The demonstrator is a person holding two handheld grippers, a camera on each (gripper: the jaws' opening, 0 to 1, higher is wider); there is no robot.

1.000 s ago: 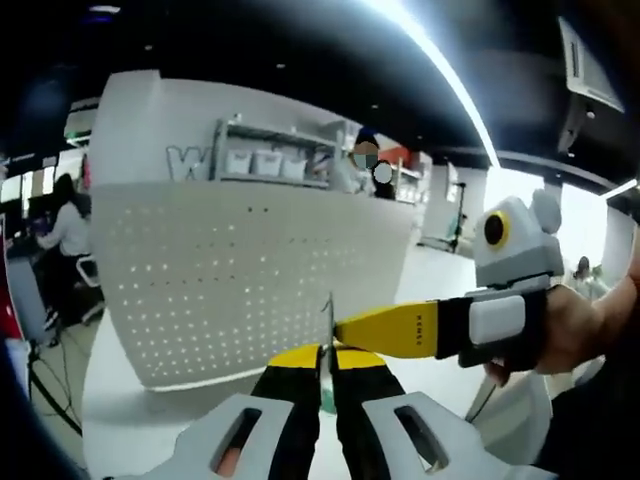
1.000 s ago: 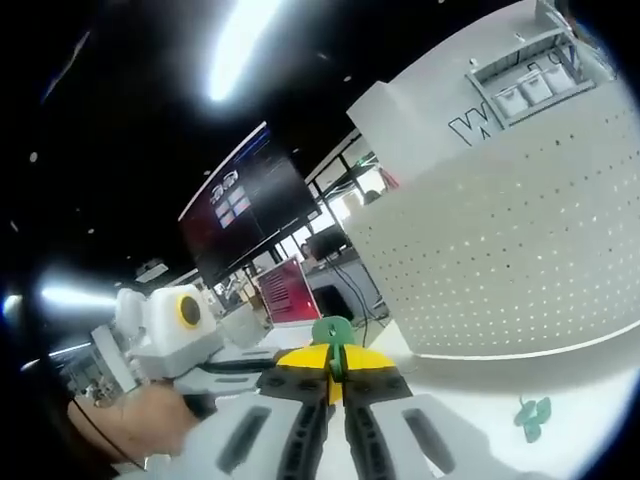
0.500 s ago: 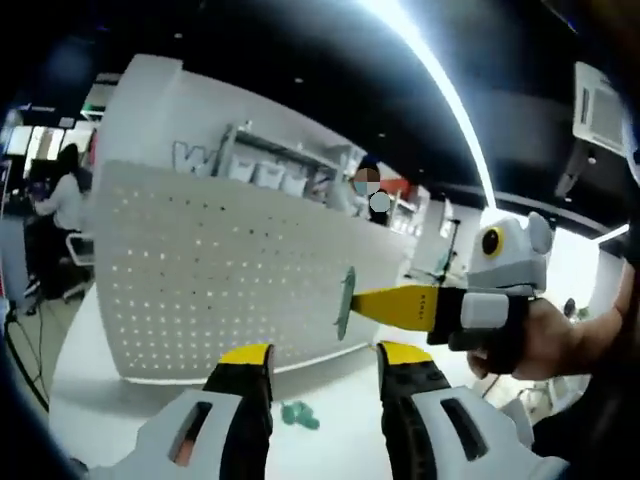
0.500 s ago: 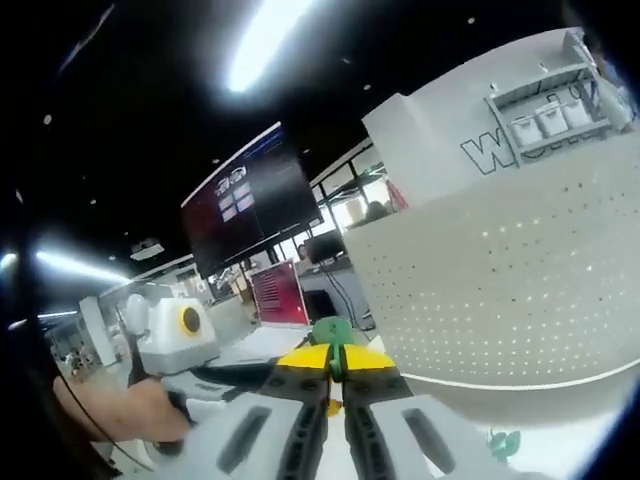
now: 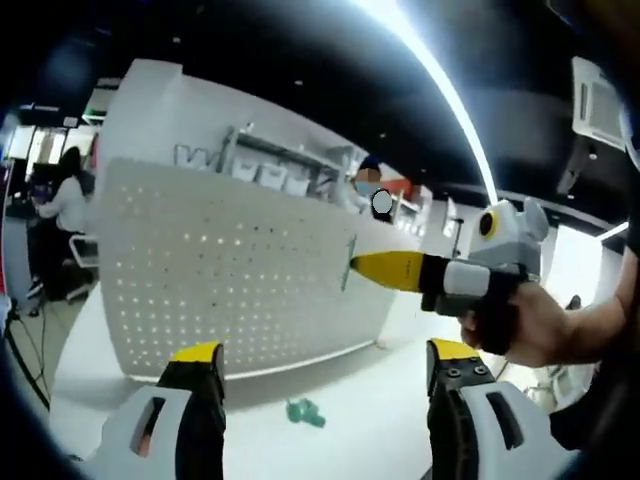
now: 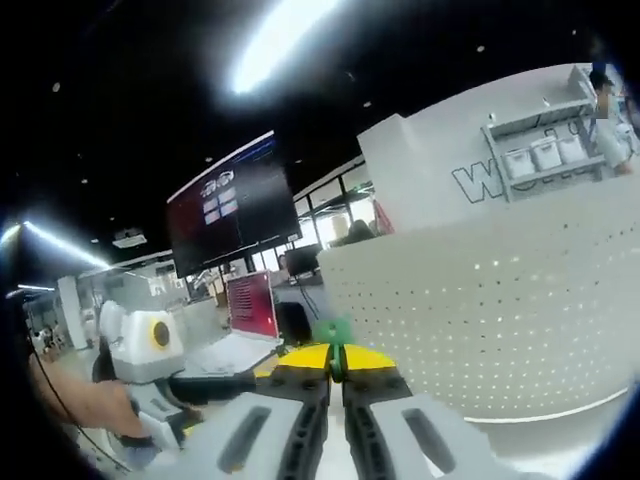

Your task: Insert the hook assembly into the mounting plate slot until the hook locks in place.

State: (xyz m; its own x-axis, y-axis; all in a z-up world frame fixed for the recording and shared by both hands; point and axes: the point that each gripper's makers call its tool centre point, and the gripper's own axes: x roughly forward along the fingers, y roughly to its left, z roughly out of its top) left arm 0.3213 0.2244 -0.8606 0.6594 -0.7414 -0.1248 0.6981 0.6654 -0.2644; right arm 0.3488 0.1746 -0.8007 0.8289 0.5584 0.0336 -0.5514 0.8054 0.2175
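A green hook piece [image 5: 348, 257] is pinched in my right gripper [image 5: 360, 266], which reaches in from the right in the left gripper view. It hangs just in front of the white perforated mounting plate [image 5: 220, 290]. In the right gripper view the same hook [image 6: 331, 331] sticks up between the shut yellow tips of my right gripper [image 6: 335, 352], with the plate [image 6: 500, 310] to its right. My left gripper [image 5: 325, 352] stands wide open with nothing between its jaws. A second green hook [image 5: 303, 411] lies on the table below the plate.
The plate stands upright on a white table [image 5: 380, 440]. A hand [image 6: 85, 410] holds the left gripper [image 6: 225, 385] at the lower left. Behind are a shelf with bins [image 5: 265, 165], a dark screen [image 6: 220, 205] and a seated person [image 5: 62, 210].
My left gripper has let go of the green hook and opened wide. My right gripper keeps the hook and has carried it up toward the plate.
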